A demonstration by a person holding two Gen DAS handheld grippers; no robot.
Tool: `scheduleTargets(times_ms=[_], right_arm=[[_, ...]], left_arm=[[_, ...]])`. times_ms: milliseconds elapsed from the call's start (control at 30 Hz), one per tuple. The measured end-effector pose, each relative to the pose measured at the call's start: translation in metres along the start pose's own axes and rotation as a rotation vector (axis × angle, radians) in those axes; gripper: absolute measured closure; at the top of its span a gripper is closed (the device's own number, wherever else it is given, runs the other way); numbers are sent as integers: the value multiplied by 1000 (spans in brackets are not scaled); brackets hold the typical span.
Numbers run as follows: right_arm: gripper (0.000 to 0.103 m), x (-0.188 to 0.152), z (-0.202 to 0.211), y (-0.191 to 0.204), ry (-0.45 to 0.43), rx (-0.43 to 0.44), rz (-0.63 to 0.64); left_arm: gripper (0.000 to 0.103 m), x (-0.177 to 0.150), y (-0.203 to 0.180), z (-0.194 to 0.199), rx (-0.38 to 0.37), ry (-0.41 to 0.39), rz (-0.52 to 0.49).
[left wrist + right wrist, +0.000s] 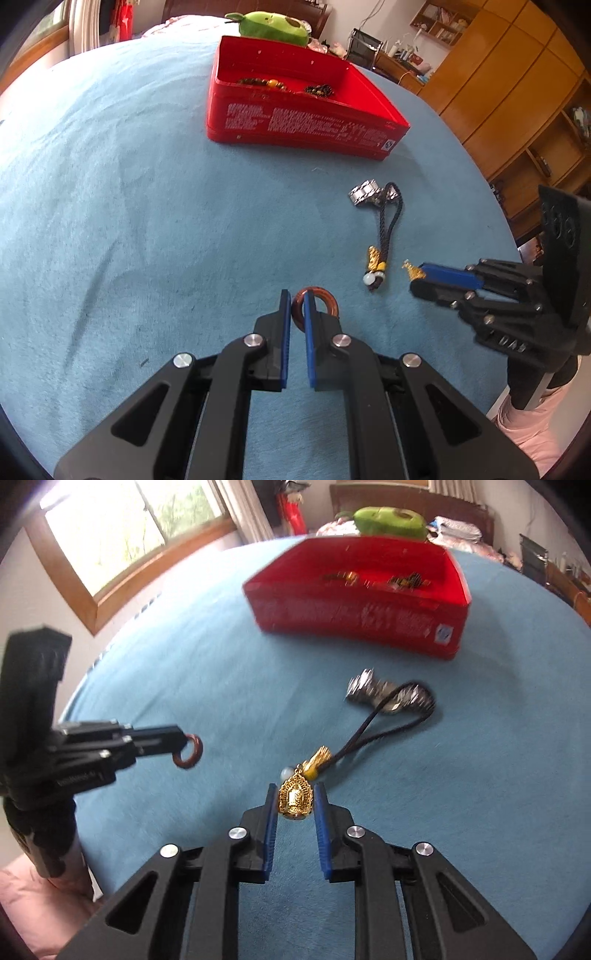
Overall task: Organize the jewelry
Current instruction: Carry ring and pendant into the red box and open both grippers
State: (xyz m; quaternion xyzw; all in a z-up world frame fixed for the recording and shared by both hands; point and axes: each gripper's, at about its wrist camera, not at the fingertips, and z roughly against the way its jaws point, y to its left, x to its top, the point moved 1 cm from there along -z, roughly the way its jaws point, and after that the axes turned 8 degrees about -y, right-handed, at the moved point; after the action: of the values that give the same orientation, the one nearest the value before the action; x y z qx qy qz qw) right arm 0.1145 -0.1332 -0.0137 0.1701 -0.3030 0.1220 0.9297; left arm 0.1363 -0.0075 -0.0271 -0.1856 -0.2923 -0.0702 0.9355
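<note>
Both grippers loaded, red box (295,122) well apart at upper centre.

Left gripper (295,306) is clamped on just the edge of the ring (314,304); right gripper (295,803) pinches the gold pendant (295,799) by its sides. Either thin hold could slip onto the blue bed (129,203). Swinging forward, the right gripper could snag the corded charm (384,236) or the silver band (364,192) at centre right.

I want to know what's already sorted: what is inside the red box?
Inside the red box lie a brown beaded bracelet with an amber bead and a dark beaded bracelet. The near wall hides the floor in front of them, so more could lie there.
</note>
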Motion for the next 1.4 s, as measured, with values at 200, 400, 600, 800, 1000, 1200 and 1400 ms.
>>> scheduleTargets(times_ms=[200,400,600,800,1000,1200,1400], right_arm=[[84,24,20,-14,-71,-9,-29],[84,56,26,-22,-128,-29,-52],[84,105,22,-38,-188,-69,-90],[84,148,-12,-61,-189,-85,-145],[84,177,-54,-86,-162,-117,-189],[84,191,-91,-109,-126,-134,-217],[84,197,-110,-123,-99,-197,-230]], left_arm=[[98,18,-9,8,15,-30,-29],[98,48,-17,15,25,-66,-46],[98,97,-27,20,30,-143,-58],[98,146,-25,-12,49,-161,-31],[98,183,-13,-58,50,-143,4],[98,206,-1,-100,68,-115,22],[97,218,0,-133,79,-71,22]])
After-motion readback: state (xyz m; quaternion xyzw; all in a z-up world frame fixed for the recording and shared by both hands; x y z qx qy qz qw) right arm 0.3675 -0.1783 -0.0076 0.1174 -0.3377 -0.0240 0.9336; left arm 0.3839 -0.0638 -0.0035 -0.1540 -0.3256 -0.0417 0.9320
